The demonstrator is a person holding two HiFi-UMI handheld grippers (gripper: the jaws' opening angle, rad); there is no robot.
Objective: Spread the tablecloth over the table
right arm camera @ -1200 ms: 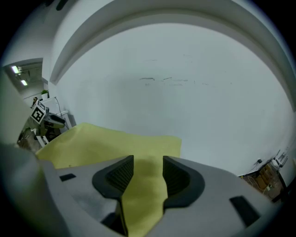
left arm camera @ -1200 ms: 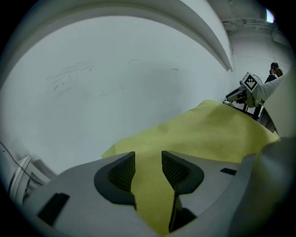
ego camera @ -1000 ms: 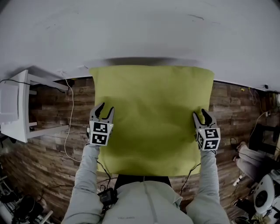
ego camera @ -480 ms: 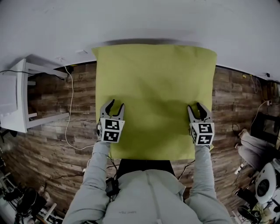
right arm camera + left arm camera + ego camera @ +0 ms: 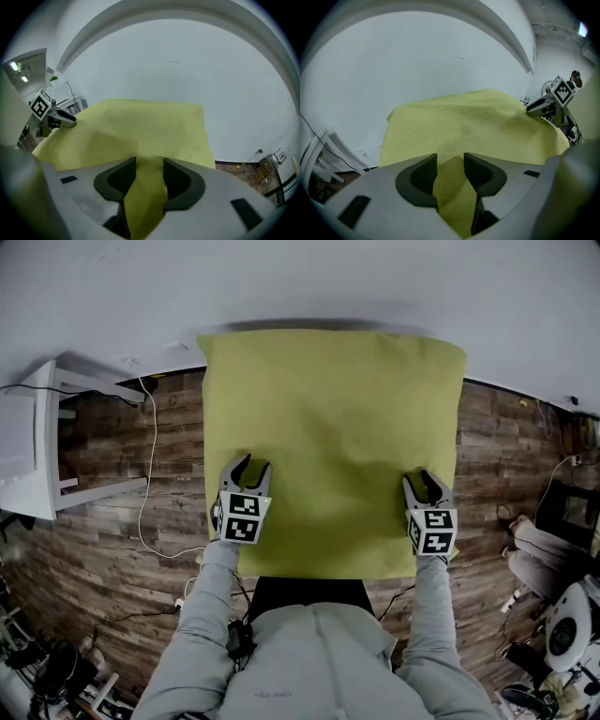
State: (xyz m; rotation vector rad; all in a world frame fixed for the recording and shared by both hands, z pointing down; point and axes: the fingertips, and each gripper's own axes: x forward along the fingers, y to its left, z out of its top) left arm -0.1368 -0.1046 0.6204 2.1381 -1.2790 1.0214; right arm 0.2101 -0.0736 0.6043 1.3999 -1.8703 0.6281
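Observation:
A yellow-green tablecloth [image 5: 333, 427] lies spread flat, and the table under it is hidden. Its far edge reaches the white wall [image 5: 300, 277]. My left gripper [image 5: 249, 463] sits at the cloth's near left part. In the left gripper view a fold of cloth [image 5: 451, 187] fills the gap between the jaws of that gripper [image 5: 450, 161]. My right gripper [image 5: 421, 479] sits at the near right part. It holds a fold of cloth [image 5: 146, 192] between its jaws [image 5: 149, 164] in the same way. Each gripper shows in the other's view, the right one [image 5: 543, 105] and the left one [image 5: 61, 118].
A white side table [image 5: 28, 451] stands on the wooden floor at the left, with a cable [image 5: 145, 493] trailing beside it. A dark object [image 5: 309, 592] shows under the cloth's near edge. Cables and a white appliance [image 5: 562, 634] clutter the floor at the right.
Both grippers have moved inward onto the cloth's near part and closer together. The cloth now lies farther up the view, with its far edge nearer the wall.

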